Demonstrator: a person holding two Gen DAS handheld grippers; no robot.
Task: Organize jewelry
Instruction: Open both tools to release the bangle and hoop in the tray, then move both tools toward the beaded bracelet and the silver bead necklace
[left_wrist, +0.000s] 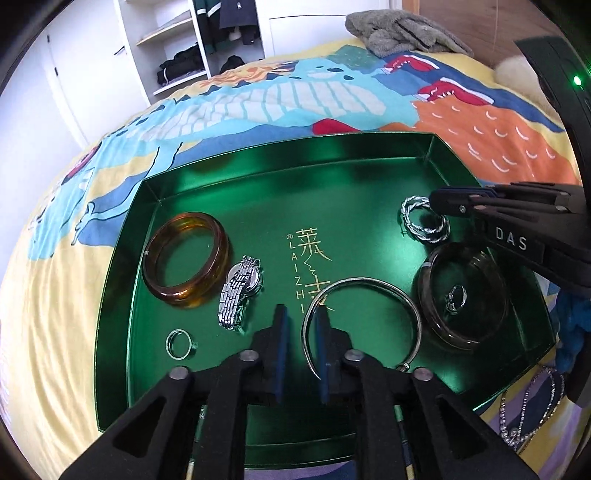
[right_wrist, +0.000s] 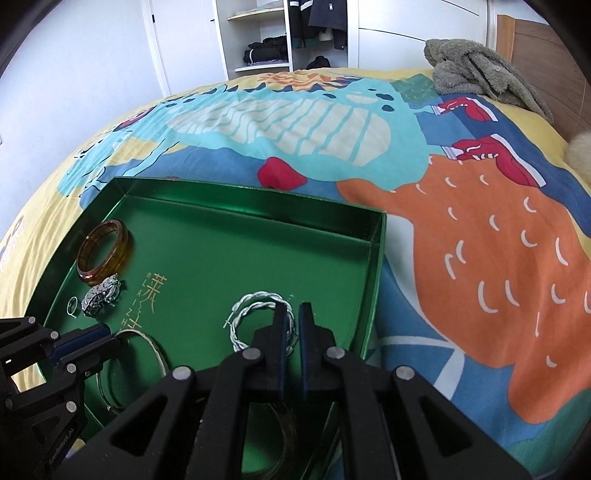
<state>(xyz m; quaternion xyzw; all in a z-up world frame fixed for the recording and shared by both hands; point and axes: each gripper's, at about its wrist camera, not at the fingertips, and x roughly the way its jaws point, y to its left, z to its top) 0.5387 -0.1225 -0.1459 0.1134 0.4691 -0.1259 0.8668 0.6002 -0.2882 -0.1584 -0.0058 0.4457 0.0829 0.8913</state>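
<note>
Silver watch (left_wrist: 240, 291) lengthwise up the green tray (left_wrist: 332, 177) (on its side)

Printed in gold on the floor of the green tray (left_wrist: 258, 177): two large Chinese characters, with "LAIZHI" running downward in Latin capitals beside them and a small ® mark at the top. Marked "DAS" in pale letters on the right hand-held gripper (left_wrist: 439, 201). Lettered "GenRobot.AI" along the left hand-held gripper (right_wrist: 107, 338).

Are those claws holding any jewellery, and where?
Left gripper: nothing, jaws apart astride the thin bangle. Right gripper: nearly shut at the twisted hoop, on its rim; a grip cannot be told.
</note>
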